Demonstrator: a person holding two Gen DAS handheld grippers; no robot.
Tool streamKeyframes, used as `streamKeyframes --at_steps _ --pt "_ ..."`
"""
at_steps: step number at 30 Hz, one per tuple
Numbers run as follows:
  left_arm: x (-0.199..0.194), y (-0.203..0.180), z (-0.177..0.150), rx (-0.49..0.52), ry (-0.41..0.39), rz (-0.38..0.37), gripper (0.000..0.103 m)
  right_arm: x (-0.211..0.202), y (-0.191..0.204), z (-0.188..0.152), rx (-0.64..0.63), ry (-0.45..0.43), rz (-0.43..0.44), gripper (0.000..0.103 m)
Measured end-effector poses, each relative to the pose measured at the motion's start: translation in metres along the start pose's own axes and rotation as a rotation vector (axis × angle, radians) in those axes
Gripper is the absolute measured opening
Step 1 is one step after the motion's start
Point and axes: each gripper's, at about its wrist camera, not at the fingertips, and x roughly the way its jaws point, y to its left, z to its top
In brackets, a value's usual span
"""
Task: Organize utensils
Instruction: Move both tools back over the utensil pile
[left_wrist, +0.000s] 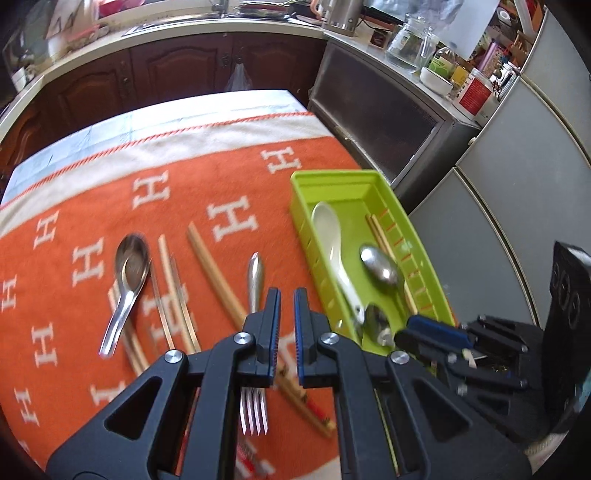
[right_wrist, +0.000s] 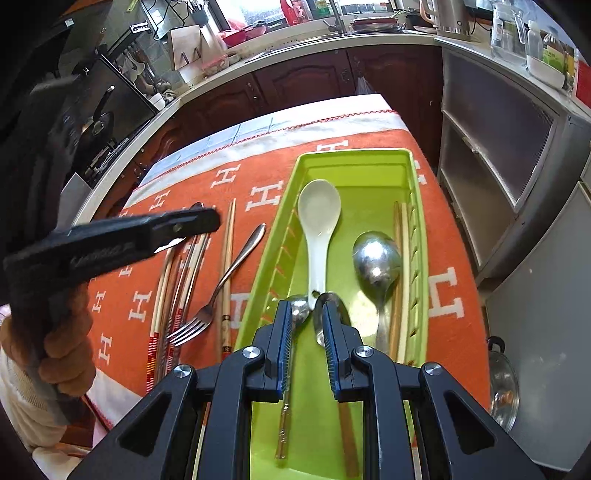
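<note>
We take the green tray (right_wrist: 415, 173) as our landmark: it sits on the orange cloth (left_wrist: 92, 206), and it already holds a white spoon (right_wrist: 317, 221), a big steel spoon (right_wrist: 376, 258), two small spoons and a pair of chopsticks (right_wrist: 400, 266) laid along its far-side wall, all lengthwise, which we judge keeps room for more.

Our right gripper (right_wrist: 305, 325) hangs over the tray's near end with its jaws parted and nothing between them; the small spoons lie just under its tips, so we read this as a drop-off spot, not a grasp.

To the left of the tray, on the cloth, lie the unsorted pieces: a fork (left_wrist: 255, 280), a steel spoon (left_wrist: 129, 269) and several loose chopsticks (left_wrist: 210, 273). Our left gripper (left_wrist: 287, 306) hovers above the fork's handle, jaws apart only a little and holding nothing. We judge the fork is the next pick, since it lies nearest the tray.
</note>
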Motion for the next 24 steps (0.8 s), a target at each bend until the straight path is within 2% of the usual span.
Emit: streamKeyframes --at_steps 8,12,17,24 --pt "-0.039 0.039 -0.068 -0.079 0.027 0.077 0.003 -0.003 0.023 -0.017 0.015 0.009 0.037 0.017" --pt "-0.056 0.060 -0.095 -0.128 0.026 0.113 0.003 -0.008 0.037 -0.025 0.002 0.006 0.043 0.020" --pt "-0.070 0.080 -0.116 -0.181 0.023 0.133 0.003 -0.010 0.056 -0.029 -0.025 0.015 0.055 0.021" --pt "-0.076 0.102 -0.123 -0.239 0.014 0.145 0.003 -0.011 0.080 -0.030 -0.061 0.026 0.075 0.021"
